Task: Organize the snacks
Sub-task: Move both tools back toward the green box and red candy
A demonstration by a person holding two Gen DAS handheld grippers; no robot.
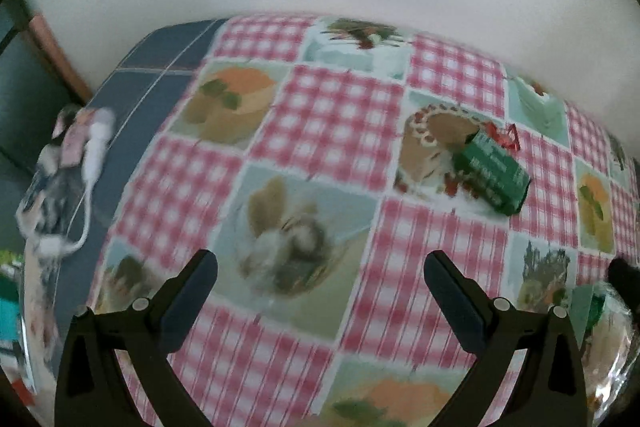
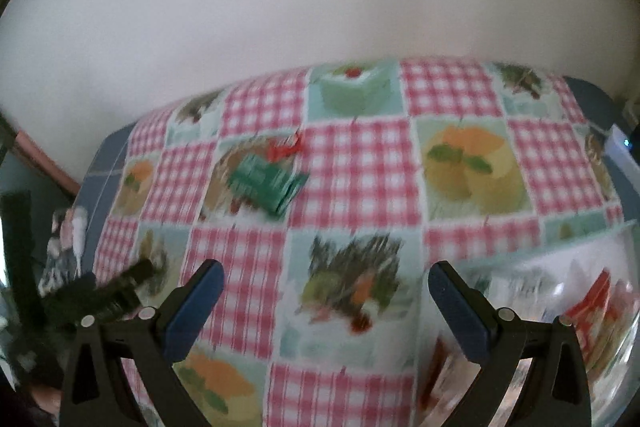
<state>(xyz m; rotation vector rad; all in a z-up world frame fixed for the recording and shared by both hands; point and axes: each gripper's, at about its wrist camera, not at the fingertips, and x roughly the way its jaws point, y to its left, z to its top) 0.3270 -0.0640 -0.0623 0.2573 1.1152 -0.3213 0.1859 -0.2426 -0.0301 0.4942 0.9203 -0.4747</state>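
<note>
Clear container (image 2: 600, 311) cut by right edge; green packet (image 2: 266, 183) print blurred

left tool (image 1: 320, 279) spread, empty | green snack box (image 1: 494, 173) lying on tablecloth (image 1: 328, 115)

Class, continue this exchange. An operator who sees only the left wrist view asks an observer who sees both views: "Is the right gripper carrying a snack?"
Observer: No. The right gripper is open, with nothing between its fingers.
Operator: I see the green packet on the tablecloth. Are any snacks already put away?
Observer: Yes. The right wrist view shows red packets inside a clear container at its right edge.
</note>
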